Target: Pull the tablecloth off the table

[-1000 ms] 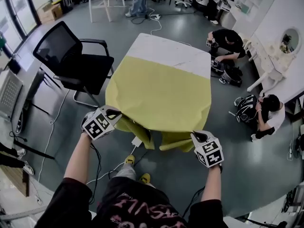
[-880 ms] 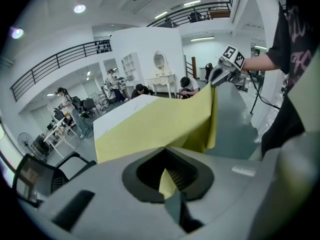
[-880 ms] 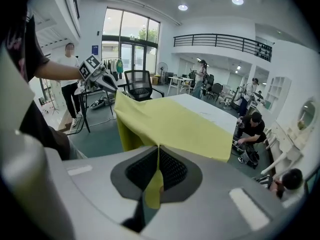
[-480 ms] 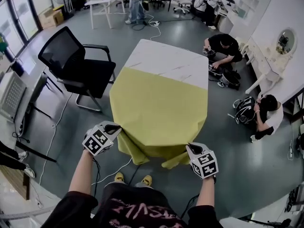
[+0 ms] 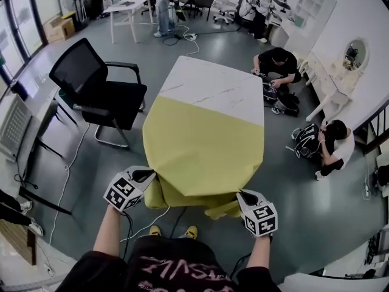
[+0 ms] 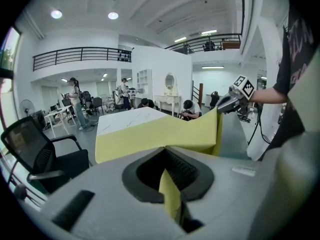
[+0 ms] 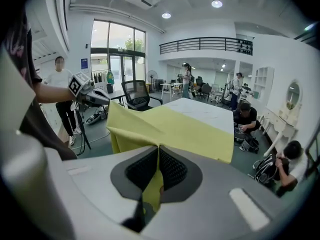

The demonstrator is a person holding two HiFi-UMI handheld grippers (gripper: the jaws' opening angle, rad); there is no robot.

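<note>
Drawn back, tilted down, left gripper (image 5: 146, 176) and right gripper (image 5: 244, 194) fingers pinch tablecloth (image 5: 203, 145) corners, baring more table (image 5: 213, 87).

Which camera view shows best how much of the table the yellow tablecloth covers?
The head view: from above, the yellow tablecloth covers the near part of the white table, the far end bare. Both gripper views show it low and foreshortened, its edge pinched between their jaws.
</note>
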